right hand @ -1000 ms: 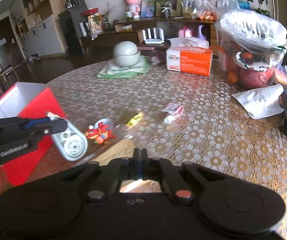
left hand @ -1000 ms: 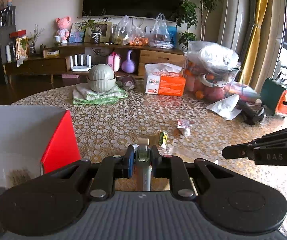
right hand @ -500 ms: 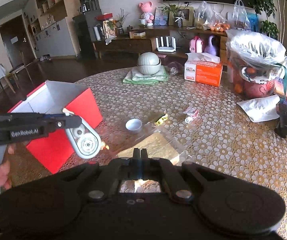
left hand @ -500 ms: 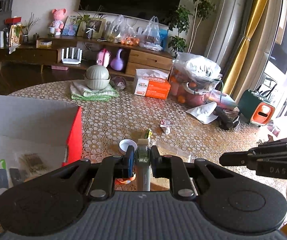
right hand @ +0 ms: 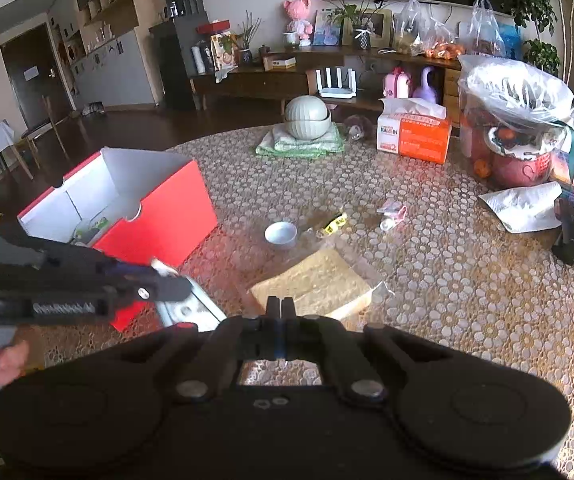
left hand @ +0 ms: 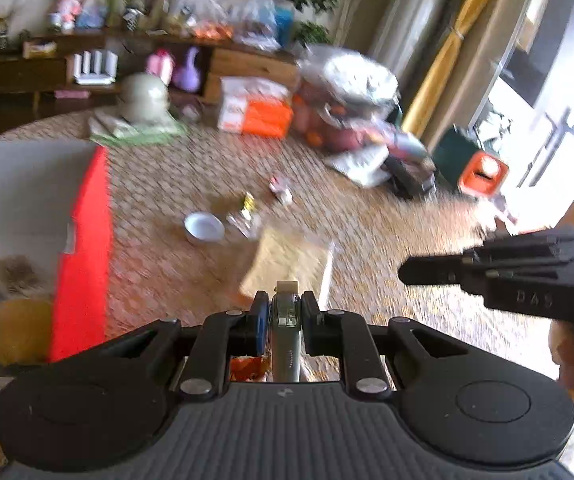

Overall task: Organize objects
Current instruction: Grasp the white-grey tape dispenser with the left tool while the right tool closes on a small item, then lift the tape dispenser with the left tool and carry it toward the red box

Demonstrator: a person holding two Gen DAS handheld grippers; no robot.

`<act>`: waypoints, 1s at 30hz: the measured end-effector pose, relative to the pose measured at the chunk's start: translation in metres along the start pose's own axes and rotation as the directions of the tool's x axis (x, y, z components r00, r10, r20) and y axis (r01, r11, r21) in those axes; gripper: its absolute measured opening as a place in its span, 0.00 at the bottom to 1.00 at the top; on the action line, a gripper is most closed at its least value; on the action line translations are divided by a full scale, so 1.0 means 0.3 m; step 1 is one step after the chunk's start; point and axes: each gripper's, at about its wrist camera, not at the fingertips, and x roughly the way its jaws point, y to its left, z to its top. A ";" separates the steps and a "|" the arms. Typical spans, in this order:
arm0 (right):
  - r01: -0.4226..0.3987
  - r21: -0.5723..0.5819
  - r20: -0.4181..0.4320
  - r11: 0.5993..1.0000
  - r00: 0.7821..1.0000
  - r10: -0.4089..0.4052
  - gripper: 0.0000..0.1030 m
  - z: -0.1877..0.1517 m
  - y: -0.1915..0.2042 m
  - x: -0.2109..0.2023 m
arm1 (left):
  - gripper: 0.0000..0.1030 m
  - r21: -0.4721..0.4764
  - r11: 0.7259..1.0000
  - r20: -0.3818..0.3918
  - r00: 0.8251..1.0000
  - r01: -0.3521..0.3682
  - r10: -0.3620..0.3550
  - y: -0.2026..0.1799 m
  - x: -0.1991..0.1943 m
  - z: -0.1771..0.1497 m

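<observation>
Left wrist view, grip: Your left gripper [left hand: 285,312] was clamped on a grey, flat tool with a cream tip, the tape dispenser [left hand: 286,320], pinched at its narrow body so that the tip stuck forward beyond the fingers.
Left wrist view, destination: The red box [left hand: 87,240] stood open just to the left, white inside, with something yellow and something brownish already in it; the frame was blurred, so I can't name them. You held the dispenser near its red wall, probably because the box is where things are being gathered.
Left wrist view, leftovers: A small white dish [left hand: 204,227] and a flat tan packet [left hand: 287,264] lay on the patterned table [left hand: 387,216], apart from the box.
Left wrist view, other hand: Your right gripper [left hand: 411,274] hung to the right, above the table.
Right wrist view, grip: The right gripper's [right hand: 281,304] fingers were pressed together with nothing between them, held back clear of the table, I judge to leave room for the left.
Right wrist view, carried item: The left gripper [right hand: 171,284] reached in from the left with the tape dispenser [right hand: 191,312] held out in front of the red box [right hand: 159,224], not yet over its opening.
Right wrist view, waiting: The white dish [right hand: 281,234], a yellow wrapper [right hand: 335,222], a pink-and-white wrapper [right hand: 393,214] and the tan packet [right hand: 315,284] lay loose mid-table.
</observation>
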 end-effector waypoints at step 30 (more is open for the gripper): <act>-0.009 0.075 -0.017 0.997 1.000 0.010 0.00 -0.082 -0.147 0.011 | 0.72 0.115 0.986 -0.128 0.982 -0.123 0.138 -0.034 0.204 0.001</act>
